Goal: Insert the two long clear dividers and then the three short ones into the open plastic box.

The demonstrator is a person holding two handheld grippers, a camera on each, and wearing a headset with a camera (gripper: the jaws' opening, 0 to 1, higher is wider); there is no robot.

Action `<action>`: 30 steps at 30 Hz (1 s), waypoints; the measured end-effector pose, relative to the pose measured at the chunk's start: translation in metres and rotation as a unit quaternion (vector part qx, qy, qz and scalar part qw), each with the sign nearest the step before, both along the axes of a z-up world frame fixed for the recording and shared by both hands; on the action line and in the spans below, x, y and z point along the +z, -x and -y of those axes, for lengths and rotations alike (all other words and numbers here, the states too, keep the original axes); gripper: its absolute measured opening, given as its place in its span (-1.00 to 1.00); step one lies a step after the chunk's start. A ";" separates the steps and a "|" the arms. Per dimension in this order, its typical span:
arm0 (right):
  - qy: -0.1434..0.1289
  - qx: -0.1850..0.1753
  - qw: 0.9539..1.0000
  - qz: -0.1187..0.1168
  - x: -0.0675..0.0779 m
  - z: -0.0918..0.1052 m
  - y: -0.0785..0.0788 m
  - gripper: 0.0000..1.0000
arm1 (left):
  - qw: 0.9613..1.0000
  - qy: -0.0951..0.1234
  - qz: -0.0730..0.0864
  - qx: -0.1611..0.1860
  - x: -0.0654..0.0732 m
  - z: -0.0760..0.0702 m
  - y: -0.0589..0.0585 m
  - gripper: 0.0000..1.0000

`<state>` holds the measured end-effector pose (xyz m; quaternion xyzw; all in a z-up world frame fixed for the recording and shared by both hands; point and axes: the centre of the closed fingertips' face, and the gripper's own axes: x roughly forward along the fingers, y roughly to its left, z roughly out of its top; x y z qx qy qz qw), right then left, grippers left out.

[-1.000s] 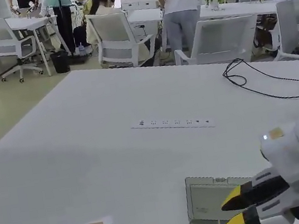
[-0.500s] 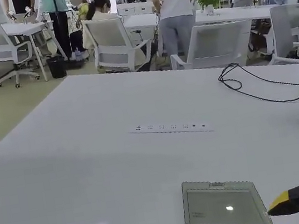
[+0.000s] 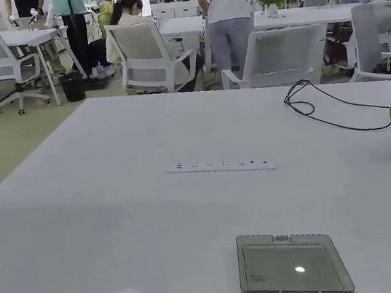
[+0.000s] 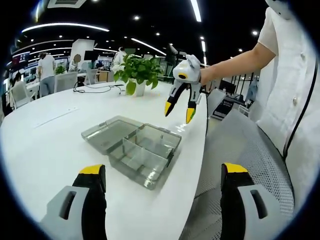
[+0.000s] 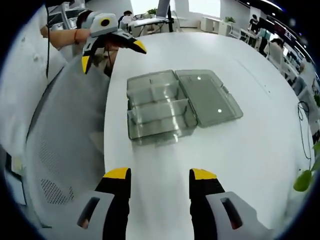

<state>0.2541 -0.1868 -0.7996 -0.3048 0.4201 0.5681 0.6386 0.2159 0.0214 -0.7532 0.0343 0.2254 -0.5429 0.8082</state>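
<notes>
The clear plastic box (image 5: pixel 159 107) lies open near the table's front edge, its lid (image 5: pixel 209 98) flat beside it. Clear partitions stand inside and split it into compartments (image 4: pixel 142 150). In the head view the lid (image 3: pixel 294 266) shows at the bottom. My left gripper (image 4: pixel 163 170) is open and empty, a short way from the box. My right gripper (image 5: pixel 160 174) is open and empty too, facing the box from the opposite side. Each gripper sees the other: the right gripper (image 4: pixel 179 112) hangs beyond the box, and the left gripper (image 5: pixel 112 56) is past the table edge.
A white power strip (image 3: pixel 220 166) lies mid-table, and a black cable (image 3: pixel 323 116) loops at the far right. A potted plant (image 4: pixel 135 75) stands behind the box. A grey mesh chair (image 5: pixel 65 150) sits at the table's edge. People and office chairs are beyond the table.
My right gripper has drawn back to the right and down, almost out of the head view, uncovering the box lid. The left gripper stays at the bottom left.
</notes>
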 end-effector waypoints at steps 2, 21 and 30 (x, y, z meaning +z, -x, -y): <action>0.024 0.017 1.000 0.003 -0.007 0.008 0.004 -0.04 | 1.000 0.001 -0.001 0.001 0.000 0.000 0.000 0.96; 0.120 0.083 0.989 0.022 -0.058 0.047 0.007 -0.10 | 1.000 0.003 -0.009 0.003 -0.001 0.000 -0.001 0.96; 0.122 0.082 0.988 0.038 -0.059 0.048 0.003 -0.21 | 1.000 0.004 -0.010 0.005 -0.001 -0.001 -0.002 0.96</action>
